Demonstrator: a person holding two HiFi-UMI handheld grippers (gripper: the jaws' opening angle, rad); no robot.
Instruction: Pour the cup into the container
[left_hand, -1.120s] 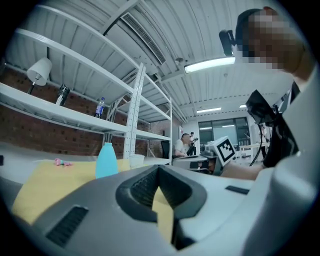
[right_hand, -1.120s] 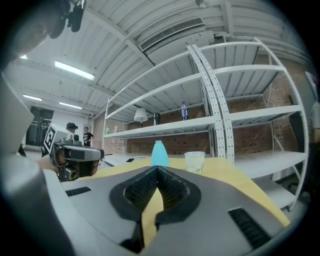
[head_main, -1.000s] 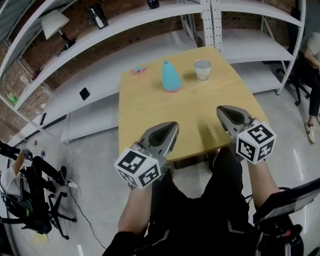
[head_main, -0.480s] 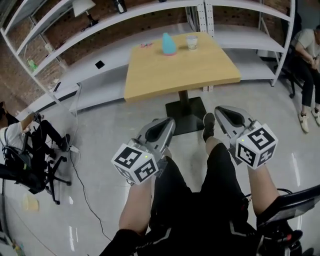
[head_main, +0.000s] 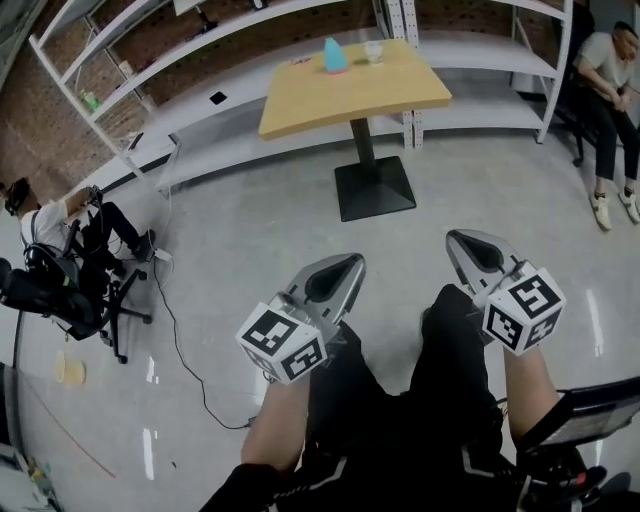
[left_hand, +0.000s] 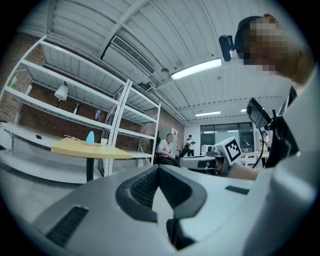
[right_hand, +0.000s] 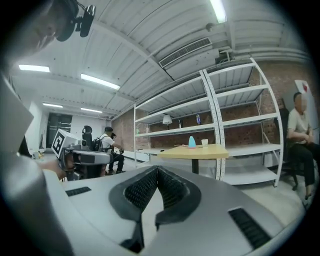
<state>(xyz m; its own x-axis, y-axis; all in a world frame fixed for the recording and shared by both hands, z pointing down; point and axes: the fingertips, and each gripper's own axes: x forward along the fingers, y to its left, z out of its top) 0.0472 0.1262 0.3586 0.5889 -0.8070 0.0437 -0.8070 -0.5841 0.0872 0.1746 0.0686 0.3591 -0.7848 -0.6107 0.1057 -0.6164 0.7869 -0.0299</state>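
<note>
**Approach step, nothing in hand yet**

Table (head_main: 350, 95) stands well apart from the person, across open floor. The clear cup (head_main: 373, 51) and the blue container (head_main: 334, 56) sit near each other at its far edge. Left gripper (head_main: 352, 264) and right gripper (head_main: 460, 240) hover above the person's legs, each with jaws pressed together on nothing. Pouring looks not yet begun. The next move calls for reaching the table, then parting one gripper's jaws around the cup.
</note>
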